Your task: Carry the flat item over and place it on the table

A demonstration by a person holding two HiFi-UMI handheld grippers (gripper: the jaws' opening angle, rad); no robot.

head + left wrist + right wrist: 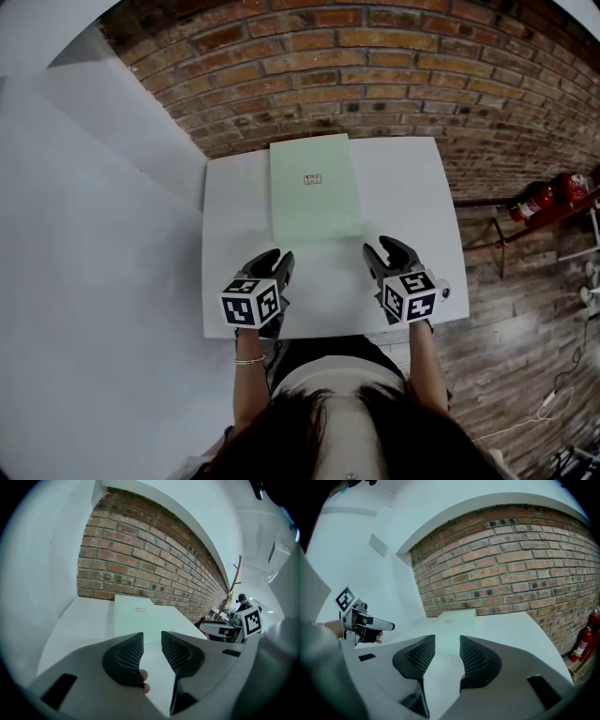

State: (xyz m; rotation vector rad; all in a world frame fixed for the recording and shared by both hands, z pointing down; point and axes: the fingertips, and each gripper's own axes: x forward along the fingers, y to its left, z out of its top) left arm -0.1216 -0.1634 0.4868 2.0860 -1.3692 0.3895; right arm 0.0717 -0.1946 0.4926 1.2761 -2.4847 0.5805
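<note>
Brick wall [375,56] backs the counter [412,206] bearing the flat item [314,211]. Left tongs [275,258] and right tongs [384,248] stand narrowly parted, empty; a stray swing could shift it.

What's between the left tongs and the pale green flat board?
Only bare white table between left tongs and pale green flat board, seen in the head view.

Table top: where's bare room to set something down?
Free: the table strip left of the green flat item, the wider patch to its right, and the band between its near edge and the left gripper and right gripper. Taken: back centre, by the item; near edge, by both grippers.
</note>
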